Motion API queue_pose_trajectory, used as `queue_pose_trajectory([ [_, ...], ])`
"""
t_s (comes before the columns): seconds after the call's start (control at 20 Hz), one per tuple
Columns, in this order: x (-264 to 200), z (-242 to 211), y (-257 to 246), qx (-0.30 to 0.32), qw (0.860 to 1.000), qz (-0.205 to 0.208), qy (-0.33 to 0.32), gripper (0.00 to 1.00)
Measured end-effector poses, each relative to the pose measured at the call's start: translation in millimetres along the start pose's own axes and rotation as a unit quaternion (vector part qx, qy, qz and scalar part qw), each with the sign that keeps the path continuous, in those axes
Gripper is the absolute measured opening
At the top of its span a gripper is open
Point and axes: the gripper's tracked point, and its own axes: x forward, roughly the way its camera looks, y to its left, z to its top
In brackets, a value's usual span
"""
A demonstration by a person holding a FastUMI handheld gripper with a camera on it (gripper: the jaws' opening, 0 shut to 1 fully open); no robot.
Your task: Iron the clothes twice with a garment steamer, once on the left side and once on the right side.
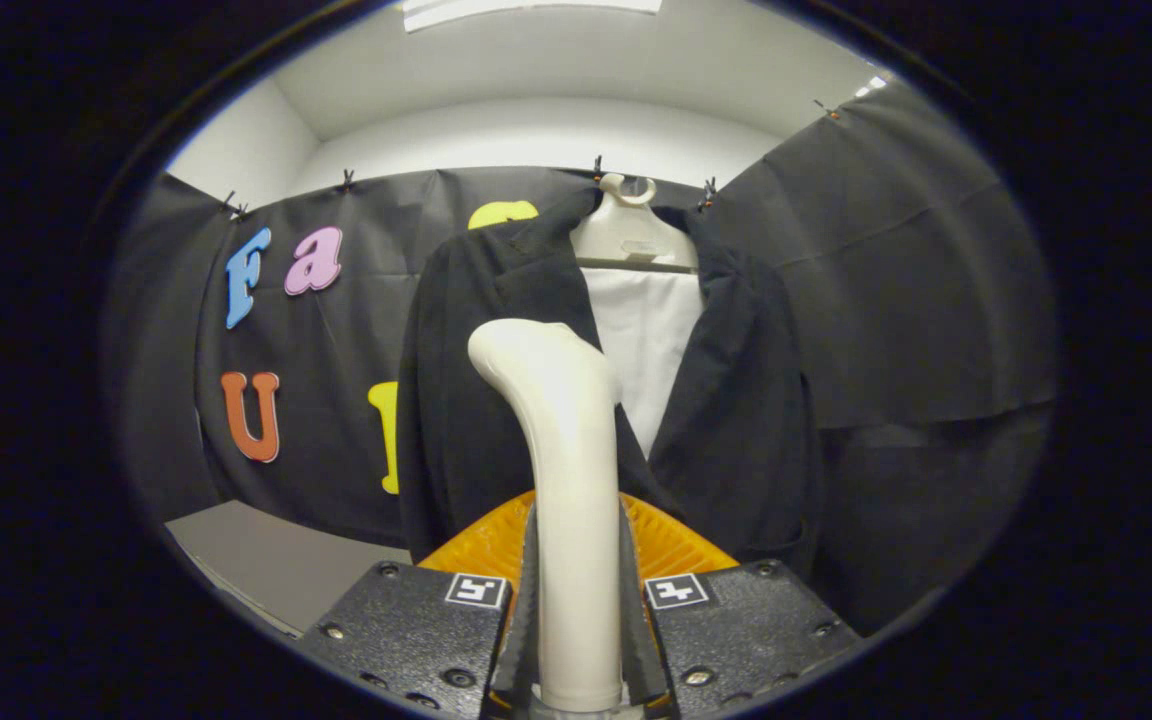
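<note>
Gripper view: my fingers (pixel 578 610) are clamped on the white steamer (pixel 564 470), which stands upright between them. Its head bends toward the dark jacket (pixel 736 420) just beyond. I see the jacket hanging on a white hanger (pixel 628 232) against the booth wall.

Gripper (pixel 579 600): textured blocks, round screws, square black-and-white markers; fingers (pixel 526 600) ribbed inside.

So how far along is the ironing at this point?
Done: the tool is shut on the steamer, both fingers pressing on its handle. In hand: the steamer head points at the dark jacket on its hanger. Contact is unclear. Left: apparently both side passes; nothing shows either finished.
</note>
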Motion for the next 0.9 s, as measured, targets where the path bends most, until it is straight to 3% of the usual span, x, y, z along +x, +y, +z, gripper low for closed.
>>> queue_pose_trajectory([
  [0.9,-33.6,-133.9,-27.7,-0.017,0.991,-0.042,0.123,0.37],
])
